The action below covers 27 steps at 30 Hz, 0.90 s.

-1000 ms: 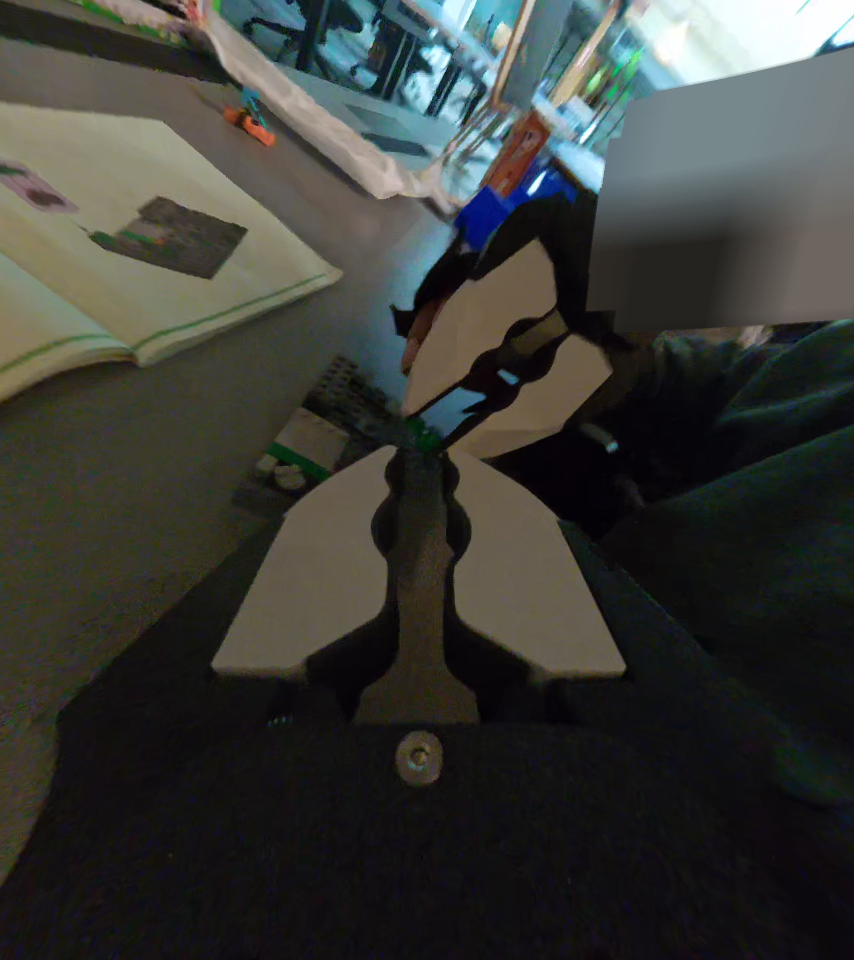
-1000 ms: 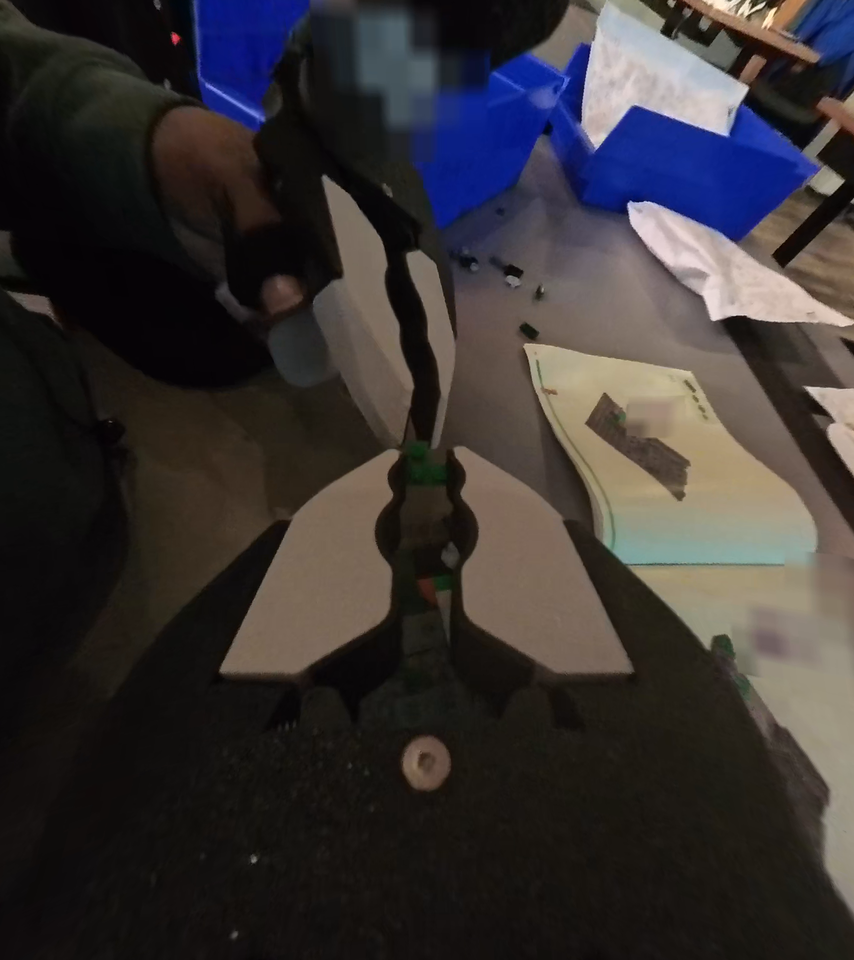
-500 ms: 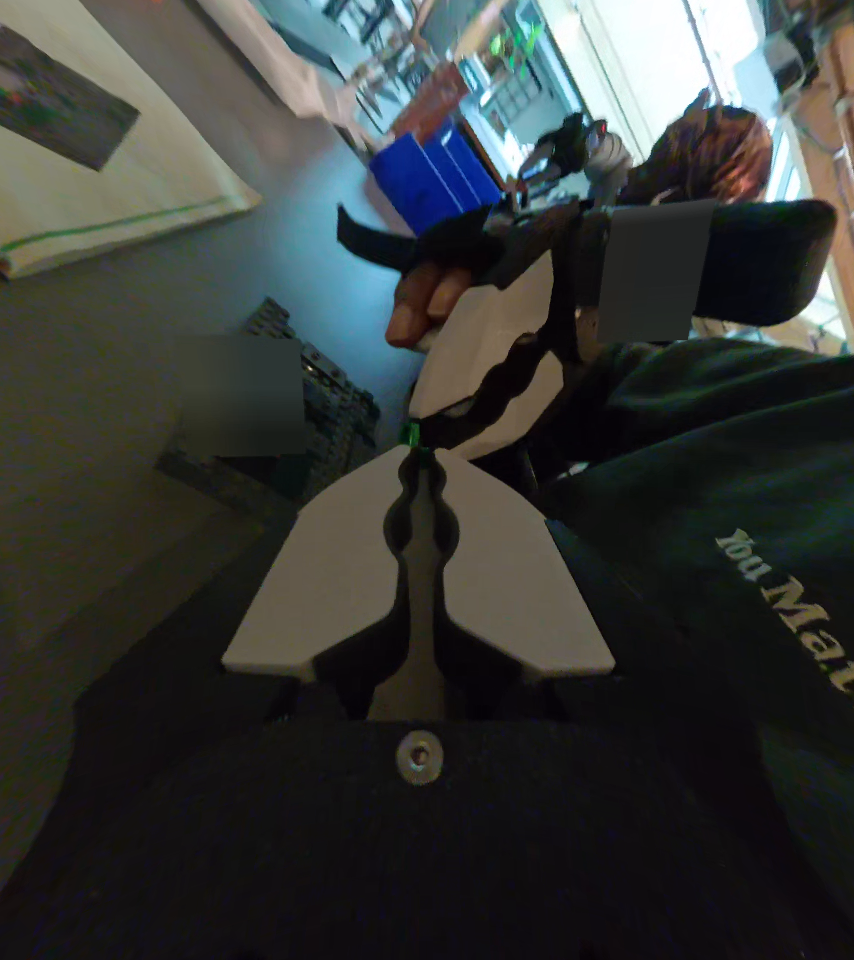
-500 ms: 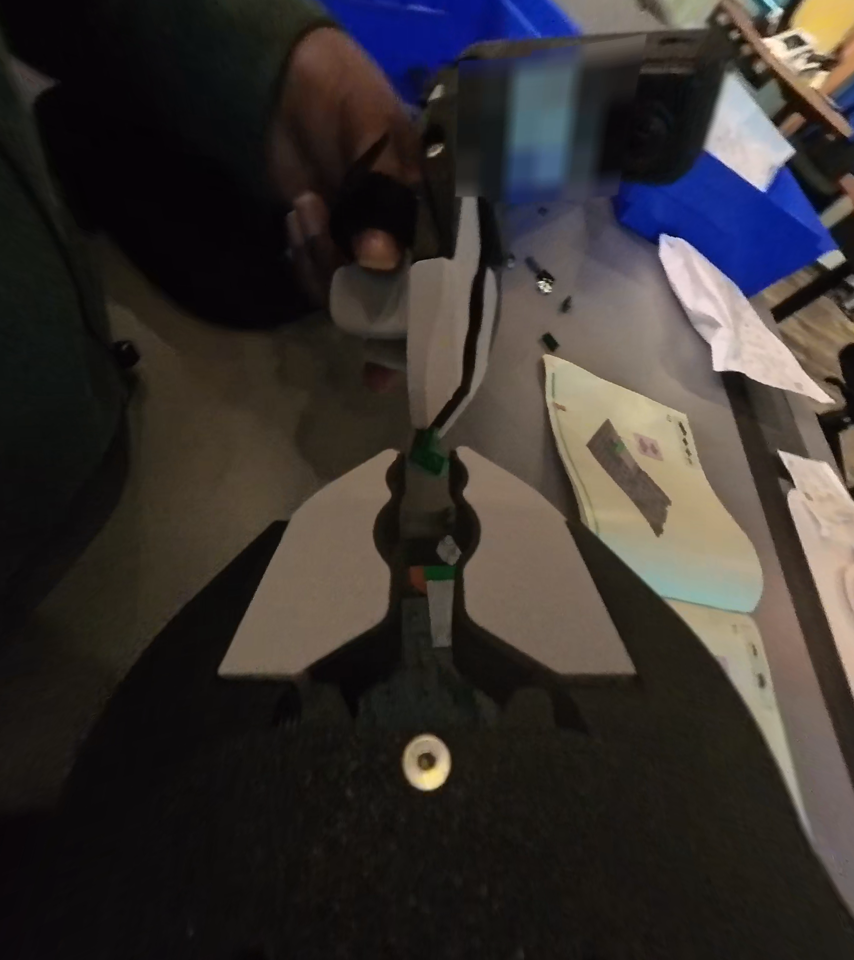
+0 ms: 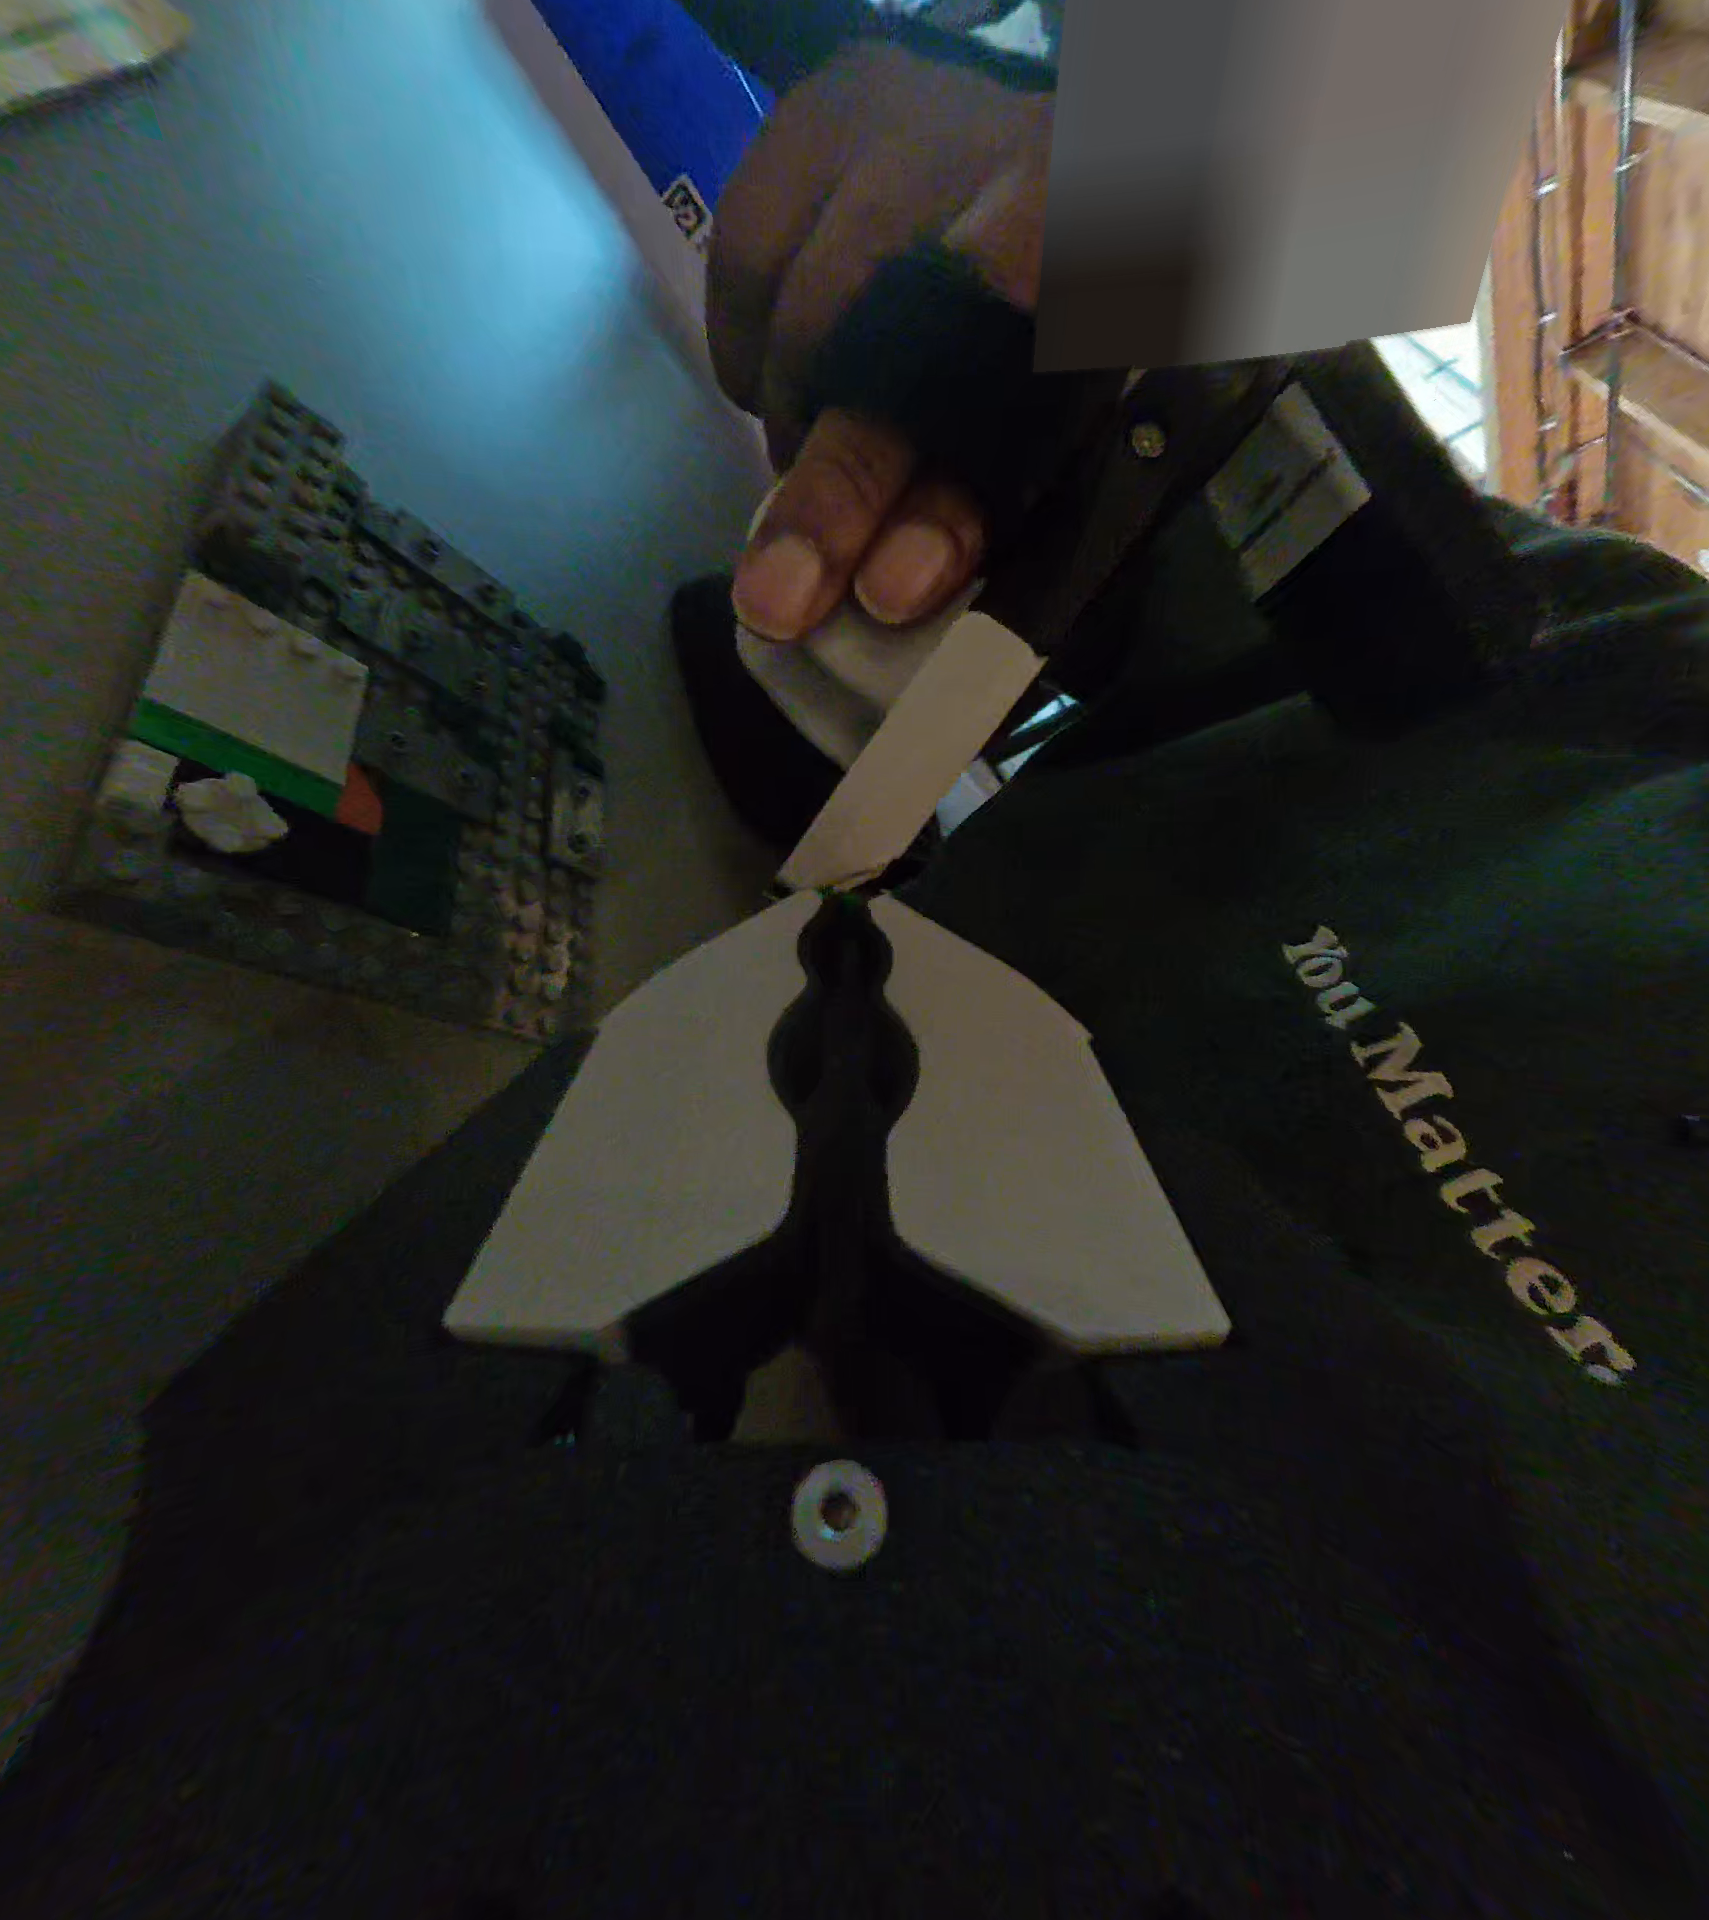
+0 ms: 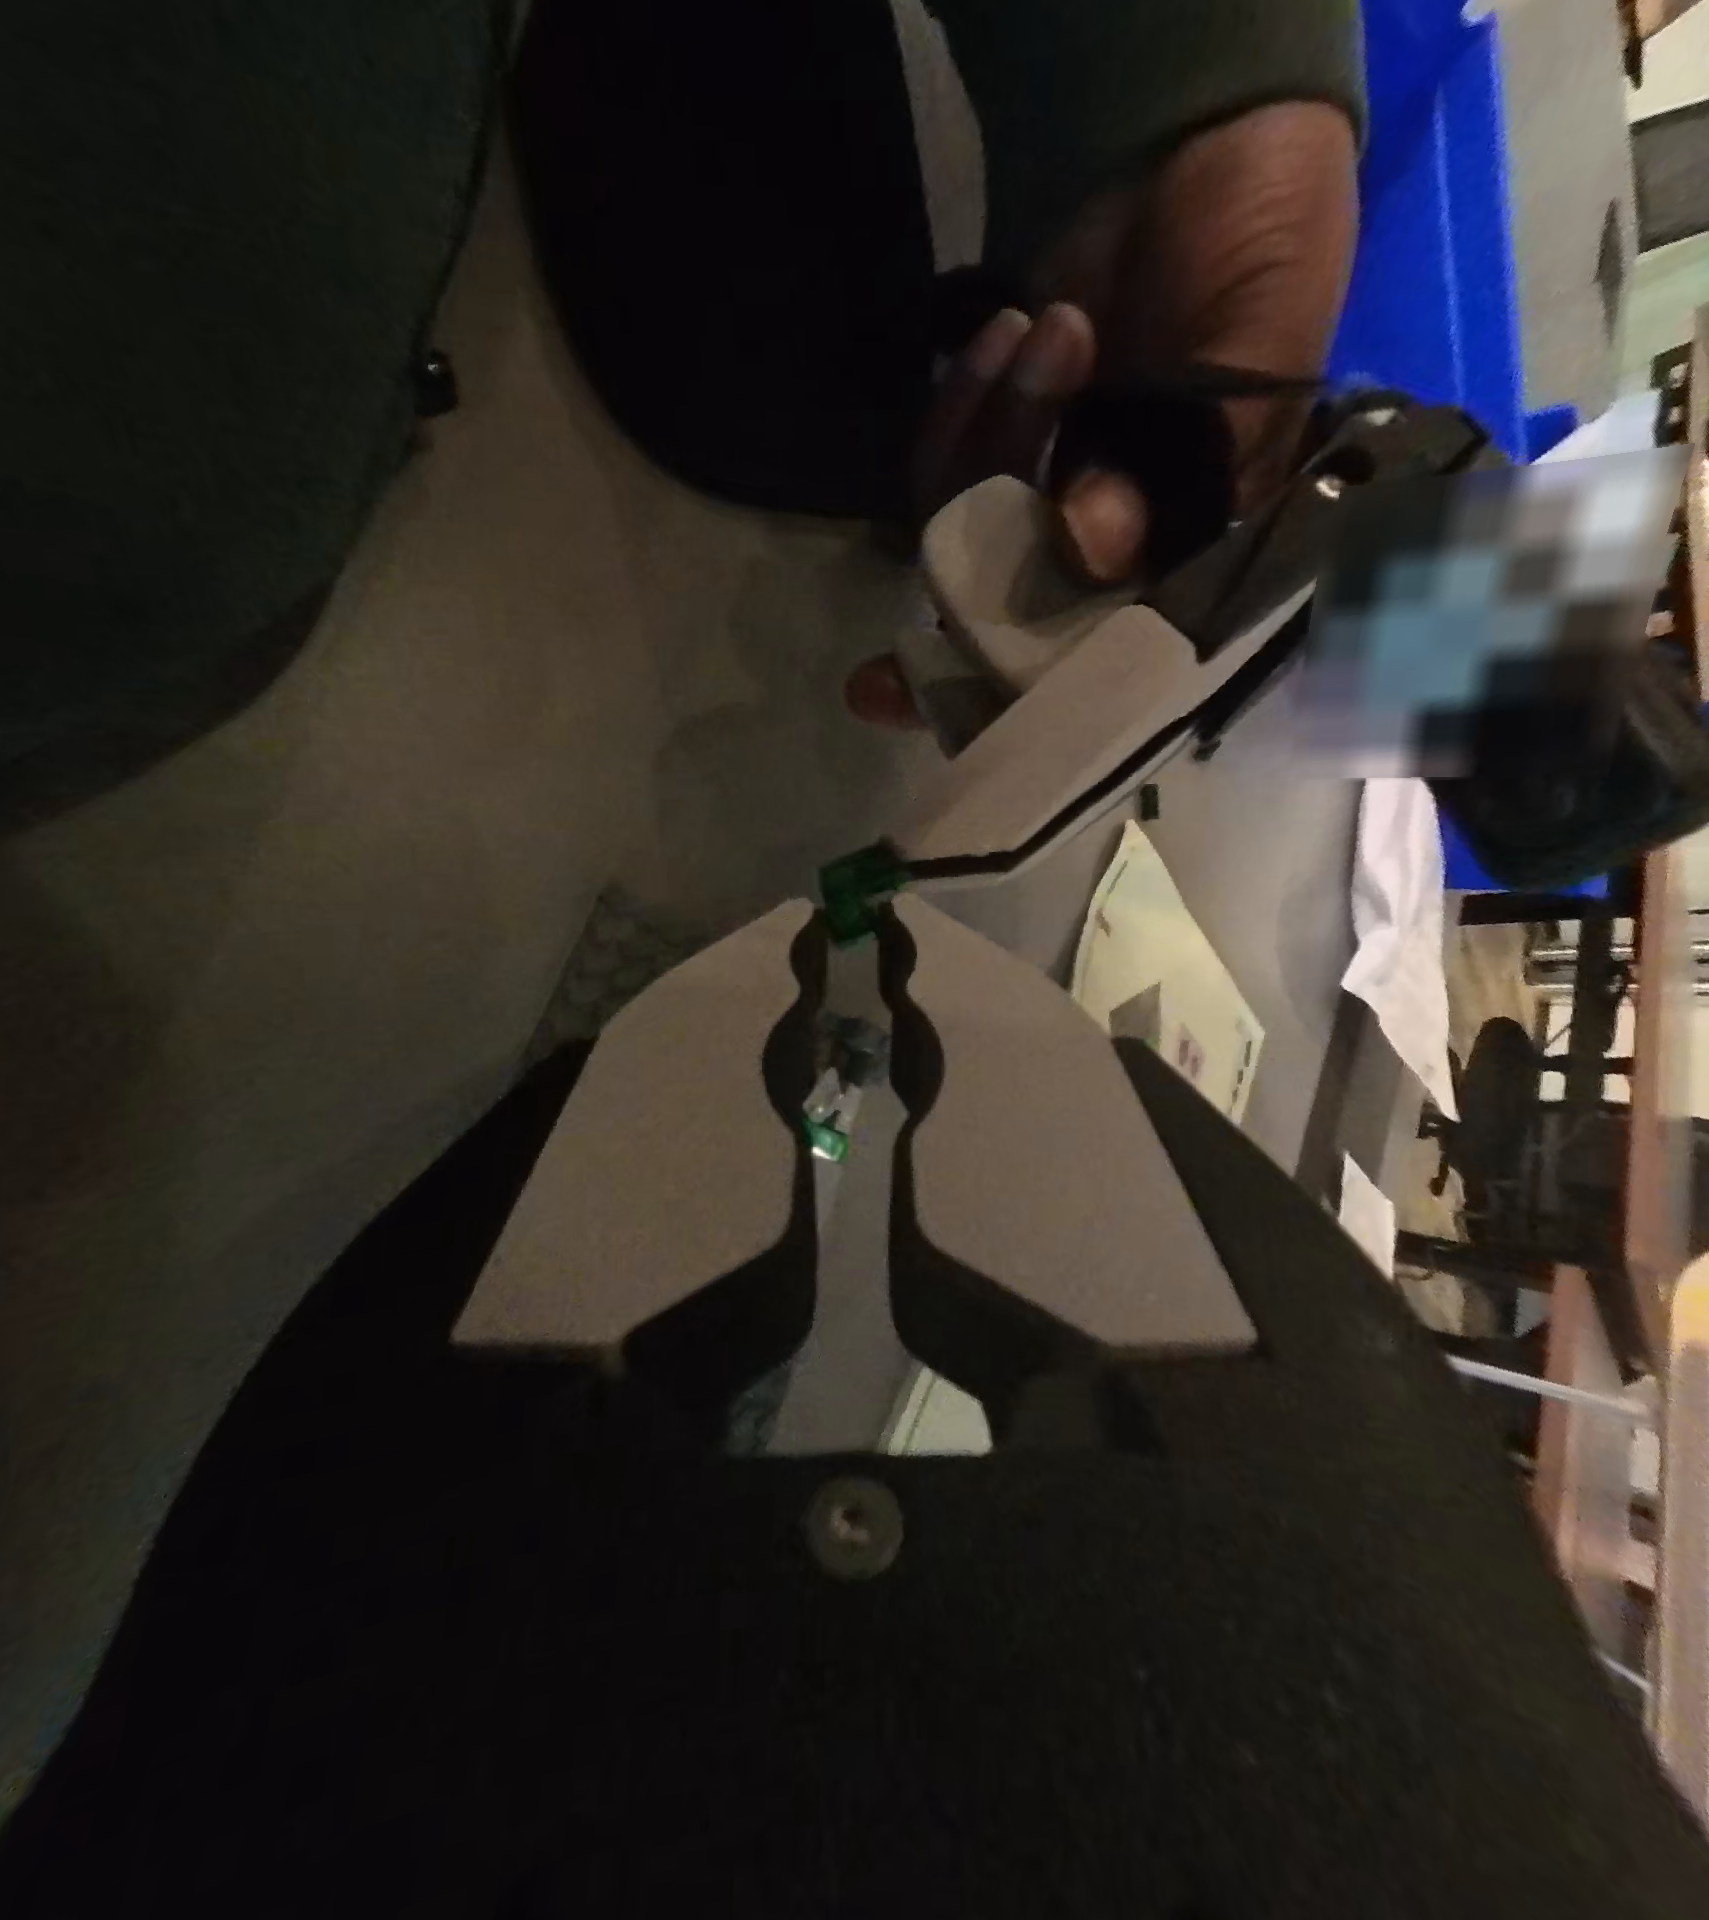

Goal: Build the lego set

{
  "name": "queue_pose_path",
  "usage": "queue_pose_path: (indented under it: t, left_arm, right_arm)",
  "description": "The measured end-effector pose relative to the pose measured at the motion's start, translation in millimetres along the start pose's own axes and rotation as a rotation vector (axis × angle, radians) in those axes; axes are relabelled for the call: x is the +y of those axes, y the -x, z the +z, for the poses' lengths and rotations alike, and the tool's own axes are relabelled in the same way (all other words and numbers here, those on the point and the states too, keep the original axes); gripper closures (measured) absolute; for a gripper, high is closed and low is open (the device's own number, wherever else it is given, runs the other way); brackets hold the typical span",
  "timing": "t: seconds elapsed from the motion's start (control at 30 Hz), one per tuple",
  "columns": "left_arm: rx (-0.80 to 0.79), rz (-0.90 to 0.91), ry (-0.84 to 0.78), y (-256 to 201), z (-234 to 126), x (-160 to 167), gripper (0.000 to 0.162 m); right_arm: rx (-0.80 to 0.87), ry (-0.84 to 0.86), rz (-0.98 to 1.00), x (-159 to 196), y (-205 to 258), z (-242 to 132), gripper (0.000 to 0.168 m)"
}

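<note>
A small green lego piece [image 6: 858, 896] is pinched in the air between both grippers, whose tips meet. My right gripper [image 6: 855, 920] is shut on its lower end. My left gripper [image 6: 897, 871] reaches in from the upper right and is shut on its other end. In the left wrist view my left gripper [image 5: 837, 906] is shut, with only a sliver of the green piece [image 5: 834, 896] showing, and the right gripper [image 5: 829, 878] comes down onto it. The grey lego baseplate [image 5: 476, 935] lies on the table at the left, bearing white, green, red and black bricks.
A person's hands hold both grippers close to a dark green sweatshirt [image 5: 1349, 1039]. An open instruction booklet [image 6: 1172, 997] and white paper [image 6: 1390, 914] lie on the grey table. Blue bins [image 6: 1432, 260] stand behind. A table edge and chairs show at the right.
Both grippers stay shut together on the green piece. They have rolled and tilted, moving nearer the person's torso, so the baseplate now shows in full at the left.
</note>
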State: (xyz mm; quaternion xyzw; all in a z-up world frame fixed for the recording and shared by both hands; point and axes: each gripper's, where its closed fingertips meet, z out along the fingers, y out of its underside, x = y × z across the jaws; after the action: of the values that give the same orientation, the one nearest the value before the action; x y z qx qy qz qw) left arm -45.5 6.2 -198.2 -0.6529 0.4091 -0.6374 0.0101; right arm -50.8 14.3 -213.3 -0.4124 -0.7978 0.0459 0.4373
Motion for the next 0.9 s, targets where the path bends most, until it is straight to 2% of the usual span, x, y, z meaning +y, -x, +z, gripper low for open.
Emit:
queue_pose_path:
  t: [0.03, 0.13, 0.2, 0.37, 0.5, 0.63, 0.9]
  left_arm:
    - [0.002, -0.005, -0.002, 0.5, -0.1, -0.3, 0.159]
    - [-0.05, 0.047, -0.012, 6.2, -0.2, -2.6, 0.151]
    - [-0.147, 0.133, -0.018, 14.1, -3.0, -5.7, 0.146]
    - [-0.413, 0.488, -0.024, 20.2, -5.5, -13.6, 0.138]
    - [-0.539, 0.71, -0.014, 20.1, 0.1, -14.8, 0.135]
    - [-0.552, 0.808, -0.002, 15.9, 7.4, -11.4, 0.136]
    - [-0.509, 0.863, 0.031, 11.1, 14.3, -7.5, 0.146]
  right_arm:
    - [0.005, 0.004, 0.021, 0.6, 0.5, 0.3, 0.16]
    - [0.004, -0.003, 0.173, 5.3, 2.8, 1.1, 0.161]
    - [-0.002, -0.003, 0.323, 13.0, 4.3, 0.4, 0.161]
    - [-0.033, -0.095, 0.746, 17.4, 4.3, -3.8, 0.161]
    - [-0.088, -0.186, 0.977, 12.7, 3.0, -6.4, 0.161]
    - [-0.12, -0.231, 1.048, 9.2, 2.6, -9.2, 0.16]
    - [-0.191, -0.274, 1.05, 2.3, 8.5, -9.6, 0.16]
